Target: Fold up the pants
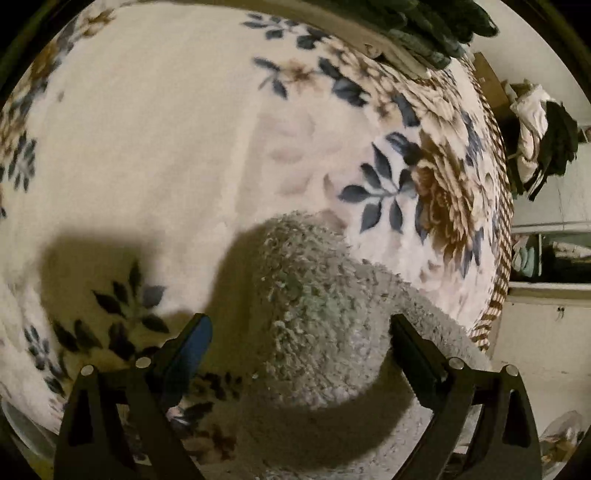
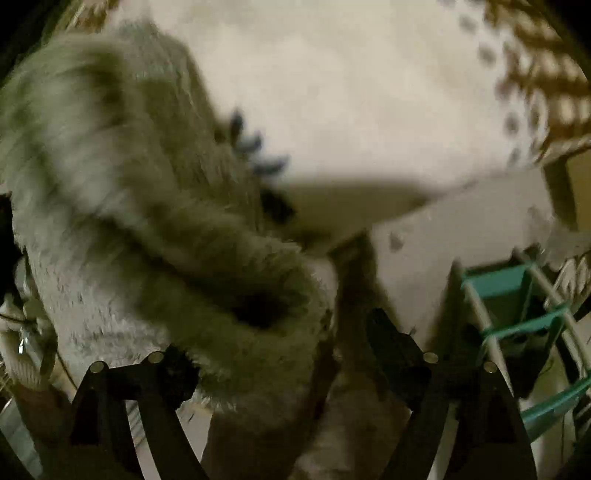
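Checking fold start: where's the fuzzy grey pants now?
Fuzzy grey pants lie on the floral blanket, low centre of the left wrist view, between the open left gripper fingers.

A home, most likely a bedroom. Shown by a bed under a plush cream blanket (image 1: pixel 147 129) printed with blue leaves and brown flowers, folded clothes (image 1: pixel 424 33) stacked at its far edge, more garments (image 1: pixel 543 136) heaped beside a white cupboard (image 1: pixel 546 325), and a teal-and-white wire rack (image 2: pixel 517 306) standing just off the bedside. Dim, warm indoor lighting throughout.
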Demonstrator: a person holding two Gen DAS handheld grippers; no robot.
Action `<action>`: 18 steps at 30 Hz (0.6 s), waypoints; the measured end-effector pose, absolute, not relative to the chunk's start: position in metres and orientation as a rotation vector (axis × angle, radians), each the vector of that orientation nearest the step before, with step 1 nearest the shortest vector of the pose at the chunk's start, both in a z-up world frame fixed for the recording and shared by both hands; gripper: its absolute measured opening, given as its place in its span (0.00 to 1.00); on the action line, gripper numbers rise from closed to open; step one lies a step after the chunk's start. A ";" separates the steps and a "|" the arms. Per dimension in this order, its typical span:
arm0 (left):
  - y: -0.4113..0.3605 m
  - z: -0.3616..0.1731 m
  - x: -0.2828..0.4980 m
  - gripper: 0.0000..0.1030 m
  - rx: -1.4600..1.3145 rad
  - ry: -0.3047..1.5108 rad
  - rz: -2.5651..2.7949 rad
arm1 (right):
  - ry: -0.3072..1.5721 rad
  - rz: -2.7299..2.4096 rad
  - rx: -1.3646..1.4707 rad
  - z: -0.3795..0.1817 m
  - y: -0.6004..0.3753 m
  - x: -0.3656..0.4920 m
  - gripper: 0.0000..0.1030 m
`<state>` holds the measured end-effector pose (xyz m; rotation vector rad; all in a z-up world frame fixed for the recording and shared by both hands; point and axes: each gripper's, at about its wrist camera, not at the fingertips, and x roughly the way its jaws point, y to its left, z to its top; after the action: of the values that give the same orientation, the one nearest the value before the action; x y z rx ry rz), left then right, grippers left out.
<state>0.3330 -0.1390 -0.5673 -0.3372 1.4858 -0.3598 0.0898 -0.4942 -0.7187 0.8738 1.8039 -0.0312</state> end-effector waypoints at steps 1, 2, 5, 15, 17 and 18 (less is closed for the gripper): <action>-0.139 -0.566 0.333 0.94 -0.334 1.481 -0.362 | 1.795 -0.019 0.870 -0.712 -0.495 0.091 0.80; -0.138 -0.563 0.333 0.94 -0.338 1.477 -0.364 | 1.783 -0.009 0.861 -0.704 -0.497 0.094 0.80; -0.135 -0.559 0.332 0.94 -0.359 1.472 -0.369 | 1.663 0.009 0.857 -0.658 -0.519 0.105 0.82; -0.135 -0.564 0.326 0.94 -0.372 1.473 -0.372 | 1.449 0.047 0.963 -0.660 -0.552 0.193 0.31; -0.133 -0.564 0.325 0.94 -0.364 1.468 -0.368 | 1.454 -0.005 0.883 -0.654 -0.537 0.202 0.31; -0.130 -0.564 0.324 0.94 -0.364 1.465 -0.369 | 1.426 -0.013 0.809 -0.641 -0.529 0.208 0.30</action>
<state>0.3243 -0.1301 -0.5638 -0.3639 1.4654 -0.3694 0.2081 -0.5286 -0.6413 0.8090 1.4262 -0.0130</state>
